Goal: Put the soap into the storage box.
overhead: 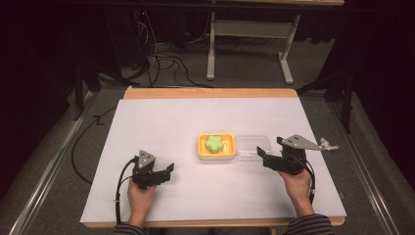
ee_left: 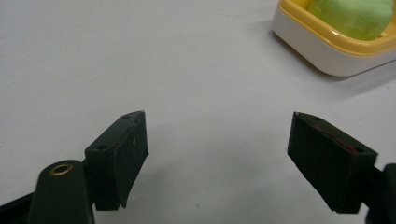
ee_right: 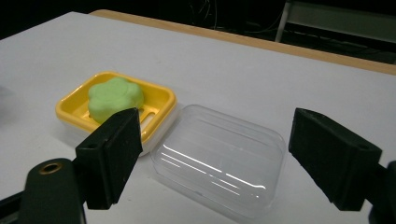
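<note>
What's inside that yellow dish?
A green flower-shaped soap lies in the yellow dish, and slots show in the dish floor beside it. The floor under the soap is covered. The clear lid lies beside the dish.

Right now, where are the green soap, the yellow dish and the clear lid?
green soap [ee_right: 115, 99], right gripper view, its top face
yellow dish [ee_right: 161, 99], right gripper view, its far rim
clear lid [ee_right: 219, 158], right gripper view, its top

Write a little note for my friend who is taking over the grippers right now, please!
Left gripper: open, holding nothing, low over the white table, left of the dish.
Right gripper: open, holding nothing, pointed at the clear plastic lid.
Yellow soap dish: mid-table, green flower-shaped soap inside.
The lid lies beside the dish, at its right edge.
Done: soap in the dish.
Left, probably: putting the lid on.
</note>
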Demonstrator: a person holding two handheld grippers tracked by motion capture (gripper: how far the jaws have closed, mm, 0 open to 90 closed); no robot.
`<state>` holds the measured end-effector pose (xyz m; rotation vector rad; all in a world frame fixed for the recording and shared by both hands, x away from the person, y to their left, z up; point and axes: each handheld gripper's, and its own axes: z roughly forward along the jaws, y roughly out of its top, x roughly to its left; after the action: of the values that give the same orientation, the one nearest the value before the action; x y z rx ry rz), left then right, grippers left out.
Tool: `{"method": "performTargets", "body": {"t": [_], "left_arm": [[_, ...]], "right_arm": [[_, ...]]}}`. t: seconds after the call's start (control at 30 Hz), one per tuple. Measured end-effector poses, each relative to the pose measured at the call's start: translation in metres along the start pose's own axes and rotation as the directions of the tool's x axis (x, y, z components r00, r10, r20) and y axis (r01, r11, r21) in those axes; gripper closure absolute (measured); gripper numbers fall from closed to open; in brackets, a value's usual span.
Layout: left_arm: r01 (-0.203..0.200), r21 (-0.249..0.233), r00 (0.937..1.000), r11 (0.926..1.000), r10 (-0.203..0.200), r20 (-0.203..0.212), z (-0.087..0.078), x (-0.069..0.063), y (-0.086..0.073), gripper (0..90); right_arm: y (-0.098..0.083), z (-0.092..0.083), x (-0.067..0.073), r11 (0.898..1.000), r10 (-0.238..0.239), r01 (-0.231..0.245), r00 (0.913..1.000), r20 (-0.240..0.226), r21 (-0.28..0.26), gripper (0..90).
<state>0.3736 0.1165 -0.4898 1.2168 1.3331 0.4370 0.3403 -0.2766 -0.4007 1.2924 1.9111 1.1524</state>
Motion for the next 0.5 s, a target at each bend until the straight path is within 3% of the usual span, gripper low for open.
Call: {"method": "performTargets", "body": {"t": [0.5], "left_arm": [[-0.002,0.0,1.0,1.0,0.002,-0.001,0.0,0.0,0.0,20.9]], "right_arm": [[-0.016,-0.014,-0.01,0.999,0.042,-0.041,0.999,0.019,-0.02,18.7]]}}
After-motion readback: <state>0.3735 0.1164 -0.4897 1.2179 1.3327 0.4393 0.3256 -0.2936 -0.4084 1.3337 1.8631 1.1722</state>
